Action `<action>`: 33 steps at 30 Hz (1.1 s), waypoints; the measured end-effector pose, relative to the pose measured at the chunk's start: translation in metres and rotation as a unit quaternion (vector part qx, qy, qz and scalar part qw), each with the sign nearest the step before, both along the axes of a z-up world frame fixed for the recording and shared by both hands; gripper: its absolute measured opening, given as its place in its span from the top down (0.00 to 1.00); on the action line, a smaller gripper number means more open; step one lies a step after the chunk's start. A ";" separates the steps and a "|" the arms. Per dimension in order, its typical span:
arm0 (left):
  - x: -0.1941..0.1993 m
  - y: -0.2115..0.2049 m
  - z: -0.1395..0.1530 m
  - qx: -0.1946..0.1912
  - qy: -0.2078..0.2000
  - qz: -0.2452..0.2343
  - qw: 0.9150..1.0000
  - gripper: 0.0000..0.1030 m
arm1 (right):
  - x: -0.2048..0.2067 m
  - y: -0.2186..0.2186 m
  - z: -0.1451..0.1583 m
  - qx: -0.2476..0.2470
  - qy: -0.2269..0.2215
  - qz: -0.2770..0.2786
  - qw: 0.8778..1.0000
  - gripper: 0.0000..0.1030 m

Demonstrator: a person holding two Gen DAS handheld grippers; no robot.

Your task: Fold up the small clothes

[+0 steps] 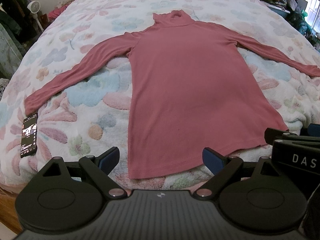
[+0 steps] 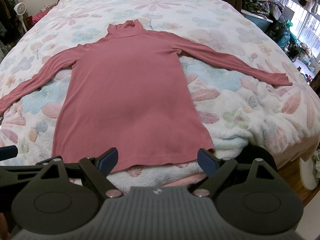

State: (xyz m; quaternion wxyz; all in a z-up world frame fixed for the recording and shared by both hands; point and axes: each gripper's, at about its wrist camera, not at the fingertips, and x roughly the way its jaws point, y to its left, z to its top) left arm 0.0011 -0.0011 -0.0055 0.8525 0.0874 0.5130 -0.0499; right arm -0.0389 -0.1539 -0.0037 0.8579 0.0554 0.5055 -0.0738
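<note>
A pink top [image 1: 180, 84] lies flat and face-up on the bed [image 1: 112, 4], on a fleecy blanket [image 1: 90, 100] with pastel flowers. Its roll neck [image 1: 176, 18] points to the far end of the bed and its hem [image 1: 180, 166] runs along the near edge. Both sleeves are spread out to the sides: the left sleeve [image 1: 66, 76] slants down to a cuff that ends just beside a phone [image 1: 29, 135], perhaps touching its top edge, though the fisheye bend makes that hard to judge. The right sleeve [image 2: 230, 60] stretches out toward the window side and its cuff lies flat on the blanket. The phone's screen is lit and it lies on the blanket near the bed's left edge.

The left gripper [image 1: 161, 160] hovers over the near edge of the bed, its fingers [image 1: 109, 159] spread wide, with the hem's left corner between them; they hold nothing. The right gripper [image 2: 157, 160] hangs just beside it, level with the hem's right corner, its fingers [image 2: 207, 162] also spread wide and empty. In the left view the right gripper shows at the right edge, close alongside.

A white fan [image 1: 36, 8] stands on the floor to the left of the bed, by a rack of hanging clothes [image 1: 12, 20].
</note>
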 end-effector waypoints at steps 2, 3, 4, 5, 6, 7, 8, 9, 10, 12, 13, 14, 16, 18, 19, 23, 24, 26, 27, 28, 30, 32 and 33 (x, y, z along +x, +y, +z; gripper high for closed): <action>0.000 0.000 -0.002 -0.001 0.000 0.000 1.000 0.00 | -0.001 0.000 -0.002 0.000 0.000 0.000 1.000 0.20; 0.000 0.000 -0.001 -0.001 0.001 0.000 1.000 0.00 | -0.001 0.000 -0.003 -0.001 -0.001 0.000 1.000 0.20; 0.000 0.000 0.000 0.000 0.001 0.000 1.000 0.00 | -0.002 0.000 -0.004 0.000 -0.004 0.000 1.000 0.20; -0.001 0.002 -0.002 -0.001 0.001 0.000 1.000 0.00 | -0.004 0.001 -0.007 0.000 -0.004 0.000 1.000 0.20; -0.001 0.002 -0.003 0.000 0.001 0.000 1.000 0.00 | -0.004 0.001 -0.007 0.000 -0.003 -0.001 1.000 0.20; -0.001 0.002 -0.002 0.000 0.001 0.000 1.000 0.00 | -0.004 0.000 -0.007 0.000 -0.003 -0.001 1.000 0.20; -0.001 0.003 -0.004 0.001 0.002 0.000 1.000 0.00 | -0.004 0.000 -0.008 0.000 -0.003 -0.001 1.000 0.20; -0.006 0.007 -0.014 0.003 0.003 0.001 1.000 0.00 | -0.004 0.000 -0.008 0.000 -0.003 -0.001 1.000 0.20; -0.006 0.006 -0.011 0.001 0.003 0.001 1.000 0.00 | -0.004 0.000 -0.008 0.000 -0.004 0.000 1.000 0.20; -0.005 0.007 -0.010 0.003 0.005 0.003 1.000 0.00 | 0.001 0.001 -0.008 0.001 -0.003 0.001 1.000 0.20; -0.001 0.006 -0.003 0.004 0.003 0.004 1.000 0.00 | 0.004 0.002 -0.006 0.001 -0.003 0.000 1.000 0.20; -0.001 0.006 -0.004 0.004 0.006 0.003 1.000 0.00 | 0.006 0.001 -0.004 0.001 -0.006 0.000 1.000 0.20; 0.002 0.004 0.002 0.004 0.000 0.004 1.000 0.00 | 0.009 0.000 0.003 -0.002 -0.010 -0.002 1.000 0.20; 0.007 0.001 0.008 0.002 -0.004 0.001 1.000 0.00 | 0.011 -0.002 0.008 -0.004 -0.014 -0.003 1.000 0.20; 0.009 0.000 0.010 -0.001 -0.005 -0.002 1.000 0.00 | 0.013 -0.003 0.009 -0.004 -0.015 -0.003 1.000 0.20; 0.021 0.006 0.005 -0.021 -0.020 0.003 1.000 0.00 | 0.021 -0.005 0.007 0.002 -0.023 -0.003 1.000 0.20; 0.024 0.010 0.005 -0.025 -0.022 0.007 0.999 0.00 | 0.023 -0.005 0.006 0.006 -0.036 -0.004 0.999 0.20; 0.036 0.027 0.004 -0.042 -0.034 0.028 0.998 0.00 | 0.030 -0.008 0.006 0.014 -0.056 -0.006 0.998 0.20; 0.050 0.044 0.000 -0.069 -0.042 0.053 0.995 0.00 | 0.035 -0.010 0.007 0.021 -0.073 -0.003 0.997 0.20; 0.054 0.049 -0.002 -0.077 -0.046 0.060 0.994 0.00 | 0.040 -0.011 0.007 0.023 -0.088 -0.001 0.996 0.20; 0.077 0.078 -0.018 -0.112 -0.060 0.101 0.987 0.00 | 0.051 -0.013 0.005 0.018 -0.125 0.005 0.992 0.20; 0.102 0.114 -0.043 -0.129 -0.069 0.161 0.976 0.00 | 0.063 -0.014 -0.001 0.014 -0.173 0.016 0.985 0.20; 0.109 0.127 -0.051 -0.138 -0.073 0.181 0.971 0.00 | 0.067 -0.015 -0.005 0.014 -0.198 0.020 0.980 0.20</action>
